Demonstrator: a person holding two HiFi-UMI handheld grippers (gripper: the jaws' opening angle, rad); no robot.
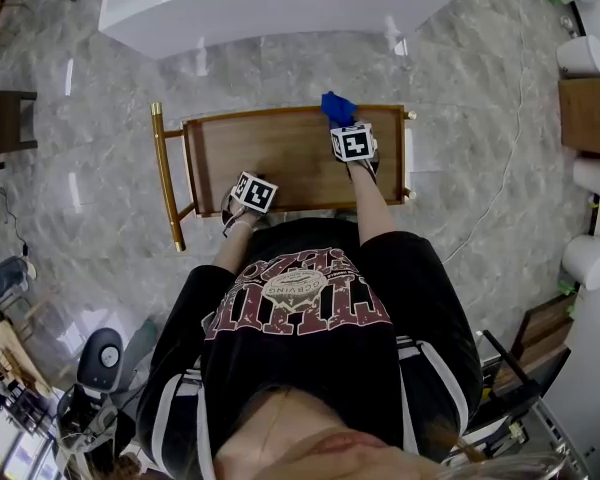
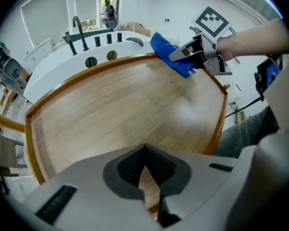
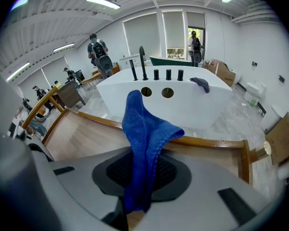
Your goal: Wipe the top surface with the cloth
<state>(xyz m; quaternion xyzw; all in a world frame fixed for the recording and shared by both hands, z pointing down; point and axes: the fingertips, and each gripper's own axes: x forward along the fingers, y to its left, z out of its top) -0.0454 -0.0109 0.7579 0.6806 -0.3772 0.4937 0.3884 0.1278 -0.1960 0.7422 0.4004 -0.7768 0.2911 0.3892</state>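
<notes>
A wooden top surface (image 1: 280,158) with a raised rim sits on a gold-framed cart. My right gripper (image 1: 348,128) is shut on a blue cloth (image 1: 337,107) near the far right corner of the surface. In the right gripper view the blue cloth (image 3: 143,138) stands up from between the jaws, above the wood (image 3: 82,136). The left gripper view shows the cloth (image 2: 171,54) at the far rim of the top surface (image 2: 125,109). My left gripper (image 1: 242,211) hovers over the near left edge, jaws closed with nothing between them (image 2: 145,177).
A white bathtub (image 1: 270,3) with black taps stands just beyond the cart; a dark rag (image 3: 200,83) lies on its edge. The cart's gold handle (image 1: 165,173) is at the left. Cardboard boxes (image 1: 590,113) and white fixtures stand right. People (image 3: 98,52) stand far behind.
</notes>
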